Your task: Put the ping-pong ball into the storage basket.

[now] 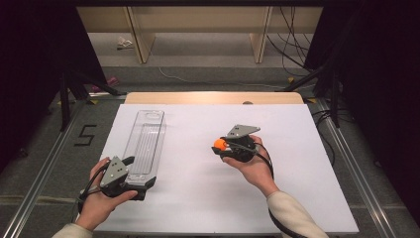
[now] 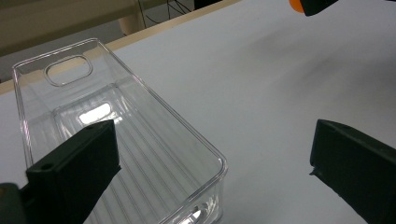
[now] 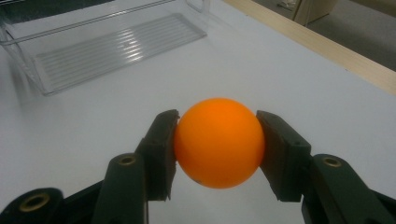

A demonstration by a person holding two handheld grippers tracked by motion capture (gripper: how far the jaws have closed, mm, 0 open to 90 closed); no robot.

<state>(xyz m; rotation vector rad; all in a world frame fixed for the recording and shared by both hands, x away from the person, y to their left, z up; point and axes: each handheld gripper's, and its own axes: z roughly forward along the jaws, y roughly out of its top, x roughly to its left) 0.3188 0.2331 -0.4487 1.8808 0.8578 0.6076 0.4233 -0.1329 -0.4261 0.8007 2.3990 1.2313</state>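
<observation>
- My right gripper (image 3: pixel 217 144) clamps an orange ball (image 3: pixel 218 142): one black pad presses each side of it, and the ball bulges above and below the jaws.
- In the high view that right gripper (image 1: pixel 221 145) sits right of the table's middle, pointing toward the left, with the orange ball (image 1: pixel 219 144) at its tip and my right hand (image 1: pixel 255 168) wrapped around the body below the grey plate.
- I cannot tell from the pictures whether the ball hangs just above the white table top (image 1: pixel 277 148) or touches it.
- My left gripper (image 2: pixel 212 163) stands wide, its two jaws far apart with nothing pressed between them; one jaw hangs over the near end of the clear plastic tray (image 2: pixel 140 140), the other over bare white table.
- In the high view my left gripper (image 1: pixel 141 183) is at the near left, held in my left hand (image 1: pixel 101 196), at the near end of the clear plastic tray (image 1: pixel 146 136).
- The tray is long and narrow, with a ribbed floor and a handle slot in its far end wall; it lies lengthwise away from me on the left part of the table.
- The ball and the tray are well apart, with open white table between them.
</observation>
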